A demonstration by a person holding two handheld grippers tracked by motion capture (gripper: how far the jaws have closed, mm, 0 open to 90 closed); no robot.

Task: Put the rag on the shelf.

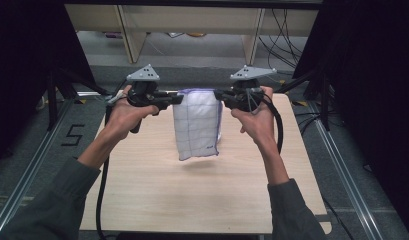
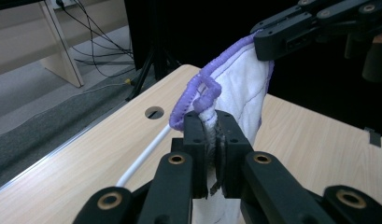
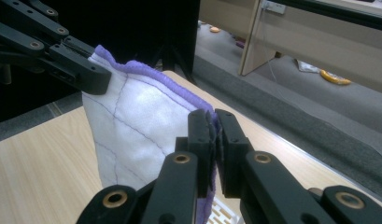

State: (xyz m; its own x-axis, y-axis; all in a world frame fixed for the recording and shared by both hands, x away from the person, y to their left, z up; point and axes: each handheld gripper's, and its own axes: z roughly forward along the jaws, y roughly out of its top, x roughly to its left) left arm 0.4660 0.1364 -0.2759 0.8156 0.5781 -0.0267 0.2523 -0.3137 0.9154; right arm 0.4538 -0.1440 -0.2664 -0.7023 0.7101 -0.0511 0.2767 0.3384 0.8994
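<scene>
Above the far half of the pale wooden desk (image 1: 142,200), a white quilted cloth with purple-stitched edging (image 1: 197,127) hung clear, its two top corners clenched by the left tool (image 2: 210,135) and right tool (image 3: 213,140), apparently to spread it flat.

The high view is looking forward and down from above the near edge of the counter (image 1: 142,200), taking in its whole top. The left gripper view is riding close behind its own jaws, facing across toward the right gripper (image 2: 272,44). The right gripper view is facing back toward the left gripper (image 3: 93,77) (equally close). All three are sharing the hanging cloth (image 1: 196,125).
</scene>
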